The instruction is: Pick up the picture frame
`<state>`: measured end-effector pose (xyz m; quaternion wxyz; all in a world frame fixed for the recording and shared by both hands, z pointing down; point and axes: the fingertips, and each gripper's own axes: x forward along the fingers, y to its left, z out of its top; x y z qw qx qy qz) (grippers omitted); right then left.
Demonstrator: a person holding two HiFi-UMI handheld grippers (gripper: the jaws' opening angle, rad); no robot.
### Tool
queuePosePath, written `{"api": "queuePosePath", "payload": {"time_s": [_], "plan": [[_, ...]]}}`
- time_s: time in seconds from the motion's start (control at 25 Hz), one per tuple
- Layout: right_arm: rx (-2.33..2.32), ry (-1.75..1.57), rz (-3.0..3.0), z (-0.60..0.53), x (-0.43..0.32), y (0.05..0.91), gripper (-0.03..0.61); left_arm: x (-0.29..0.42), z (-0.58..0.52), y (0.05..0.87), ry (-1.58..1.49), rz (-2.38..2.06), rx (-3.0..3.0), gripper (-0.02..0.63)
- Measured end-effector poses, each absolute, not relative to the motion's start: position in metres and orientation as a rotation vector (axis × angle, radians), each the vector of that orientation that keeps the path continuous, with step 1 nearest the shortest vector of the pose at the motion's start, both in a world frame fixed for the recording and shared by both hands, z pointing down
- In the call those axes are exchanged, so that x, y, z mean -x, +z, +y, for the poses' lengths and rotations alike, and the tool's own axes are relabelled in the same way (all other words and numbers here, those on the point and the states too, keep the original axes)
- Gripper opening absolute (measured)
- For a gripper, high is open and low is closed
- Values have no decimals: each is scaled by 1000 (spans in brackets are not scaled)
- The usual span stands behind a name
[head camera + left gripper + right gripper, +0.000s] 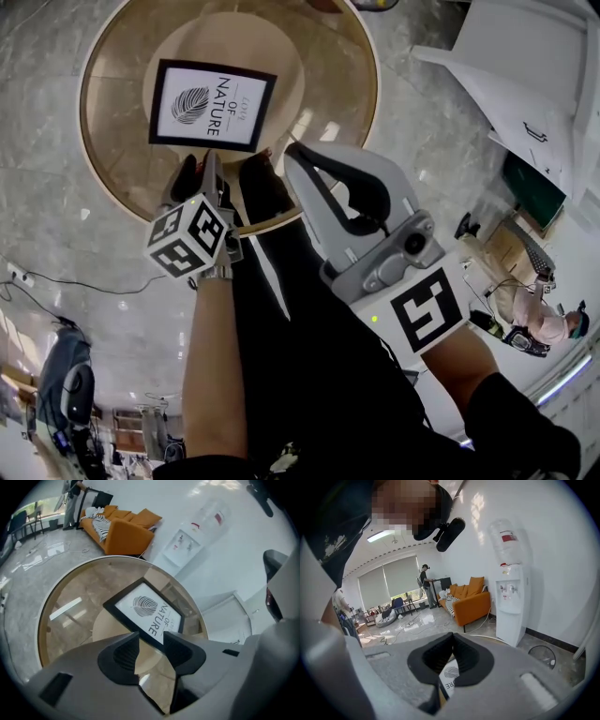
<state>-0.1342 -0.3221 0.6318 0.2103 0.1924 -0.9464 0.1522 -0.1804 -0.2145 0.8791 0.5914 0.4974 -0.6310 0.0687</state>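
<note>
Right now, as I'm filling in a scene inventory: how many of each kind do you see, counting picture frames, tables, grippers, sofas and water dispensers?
picture frame: 1
round table: 1
grippers: 2, the left gripper and the right gripper
orange sofa: 1
water dispenser: 1
Total: 6

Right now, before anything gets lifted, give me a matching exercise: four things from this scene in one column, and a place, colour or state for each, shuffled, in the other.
Column one:
1. picture frame
2. left gripper
3. right gripper
4. sofa

Column two:
A. orange
B. fingers apart, nothing gripped
C. lying flat on the round table
D. fingers together

Pairs: 1-C, 2-B, 3-D, 4-A
</note>
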Motion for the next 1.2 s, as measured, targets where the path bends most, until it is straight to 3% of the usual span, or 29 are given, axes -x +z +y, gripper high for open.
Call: {"api": "queuePosePath", "payload": {"time_s": [1.0, 1.2], "plan": [[-546, 497, -2593, -322, 142, 653, -2, 189, -225, 919, 133, -1606, -715, 170], [-565, 507, -2584, -325, 133, 652, -2, 191, -223, 914, 25, -1608, -694, 115]]}}
